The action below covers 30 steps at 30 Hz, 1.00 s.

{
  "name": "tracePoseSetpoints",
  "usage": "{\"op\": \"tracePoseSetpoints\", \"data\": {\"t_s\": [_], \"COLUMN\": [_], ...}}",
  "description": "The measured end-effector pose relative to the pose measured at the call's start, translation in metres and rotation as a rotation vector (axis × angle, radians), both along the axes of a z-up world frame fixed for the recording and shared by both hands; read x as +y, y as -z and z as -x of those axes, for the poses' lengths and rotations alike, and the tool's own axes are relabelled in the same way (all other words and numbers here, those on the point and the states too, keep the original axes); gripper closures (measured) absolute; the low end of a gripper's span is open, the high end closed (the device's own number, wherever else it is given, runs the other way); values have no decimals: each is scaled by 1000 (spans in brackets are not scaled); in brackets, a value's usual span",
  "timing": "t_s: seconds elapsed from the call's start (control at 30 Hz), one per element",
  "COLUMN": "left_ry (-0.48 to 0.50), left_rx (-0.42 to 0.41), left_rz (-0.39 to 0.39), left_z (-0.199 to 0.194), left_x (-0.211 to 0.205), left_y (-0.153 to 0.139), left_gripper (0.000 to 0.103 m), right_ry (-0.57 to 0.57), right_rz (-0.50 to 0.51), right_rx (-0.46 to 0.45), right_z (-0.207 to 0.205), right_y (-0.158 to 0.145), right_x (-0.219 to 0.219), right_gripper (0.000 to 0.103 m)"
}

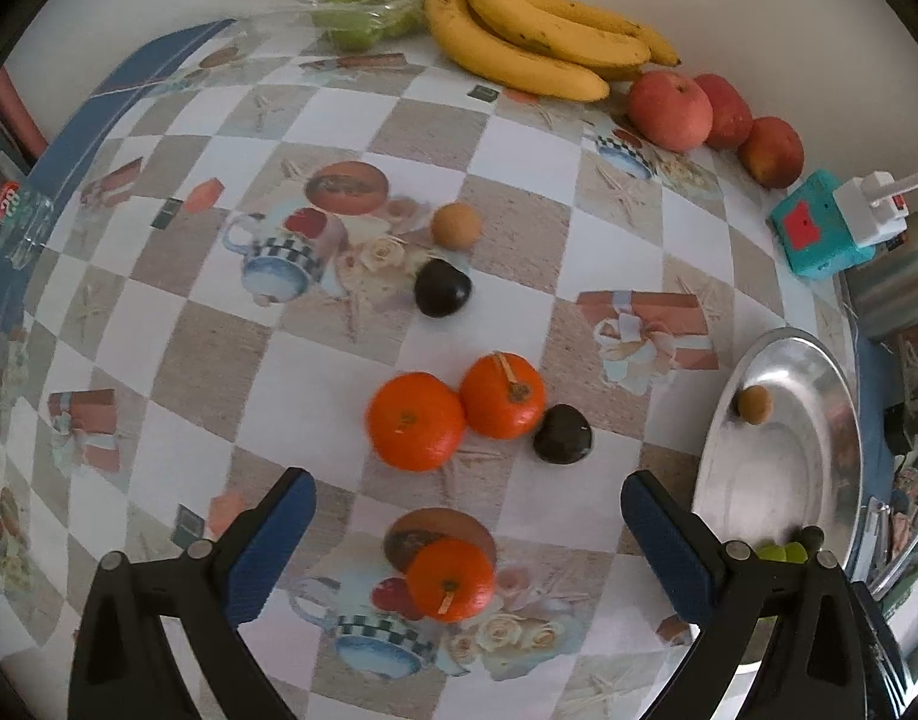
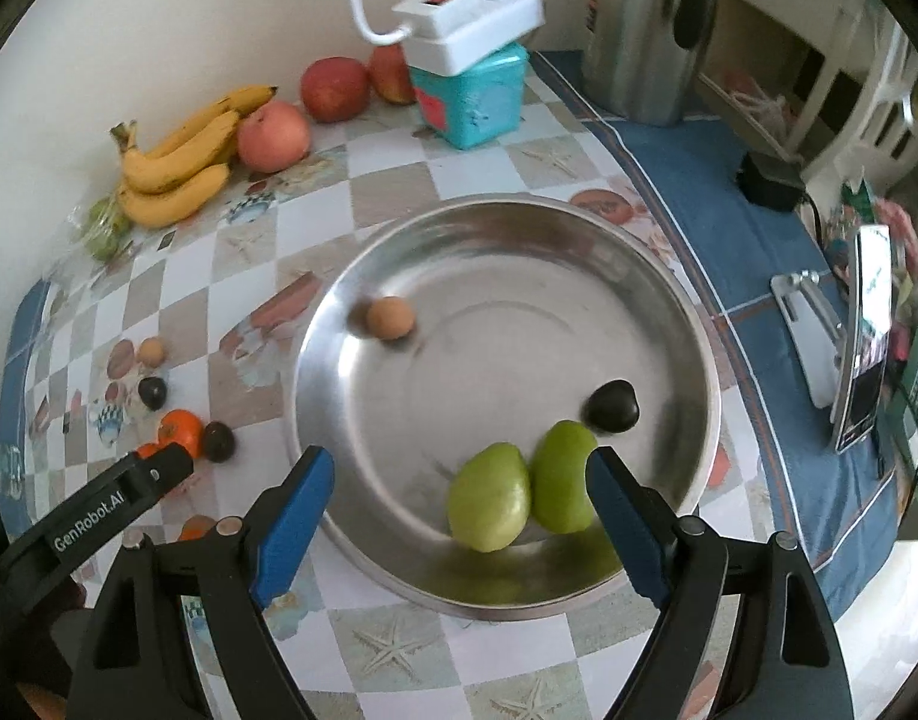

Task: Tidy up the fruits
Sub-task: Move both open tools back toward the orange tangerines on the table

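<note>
My left gripper [image 1: 468, 546] is open above the checkered table, an orange [image 1: 450, 579] lying between its fingers. Two more oranges [image 1: 459, 414] lie ahead, with a dark fruit [image 1: 562, 434] beside them, and another dark fruit [image 1: 442, 287] and a small tan fruit [image 1: 455, 226] farther on. My right gripper [image 2: 459, 516] is open and empty over the steel bowl [image 2: 687, 360]. The bowl holds two green fruits [image 2: 522, 495], a dark fruit [image 2: 610, 406] and a tan fruit [image 2: 390, 318]. The bowl also shows in the left wrist view [image 1: 819, 480].
Bananas [image 1: 531, 36], three red apples [image 1: 711, 120] and bagged green fruits [image 1: 363, 18] lie along the back wall. A teal box [image 2: 471, 96] with a white power strip [image 2: 471, 18], a steel kettle [image 2: 639, 30] and a phone on a stand [image 2: 861, 348] stand near the bowl.
</note>
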<state>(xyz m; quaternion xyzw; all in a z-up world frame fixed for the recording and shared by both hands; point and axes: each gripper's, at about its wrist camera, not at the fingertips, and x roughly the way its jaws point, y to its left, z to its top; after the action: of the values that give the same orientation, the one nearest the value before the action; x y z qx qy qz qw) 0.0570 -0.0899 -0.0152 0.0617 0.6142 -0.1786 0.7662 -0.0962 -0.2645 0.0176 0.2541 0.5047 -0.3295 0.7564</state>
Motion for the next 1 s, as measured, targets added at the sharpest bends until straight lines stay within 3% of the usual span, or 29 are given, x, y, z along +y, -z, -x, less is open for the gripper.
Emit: {"op": "tracePoseSetpoints", "data": {"t_s": [0.13,0.3,0.5,1.0], "left_ry": [11,51,59,49], "left_rx": [-50,-175,-241,-313], "left_rz": [-30,-134,-176,-220], "left_z": [-8,-14,-20,-38], "left_x": [11,21,37,71], "left_y": [-9,-23,-36,-53], "left_gripper": [0,0,0,0], "right_ry": [-35,-96,-140,-257], "right_rz": [6,10,7,33], "right_rx": [-3,27,35,71], "right_z": [-8,-23,-35,-60], "right_y": [-3,2,5,12], "right_x": [11,26,42,80], "right_gripper": [17,17,17,17]}}
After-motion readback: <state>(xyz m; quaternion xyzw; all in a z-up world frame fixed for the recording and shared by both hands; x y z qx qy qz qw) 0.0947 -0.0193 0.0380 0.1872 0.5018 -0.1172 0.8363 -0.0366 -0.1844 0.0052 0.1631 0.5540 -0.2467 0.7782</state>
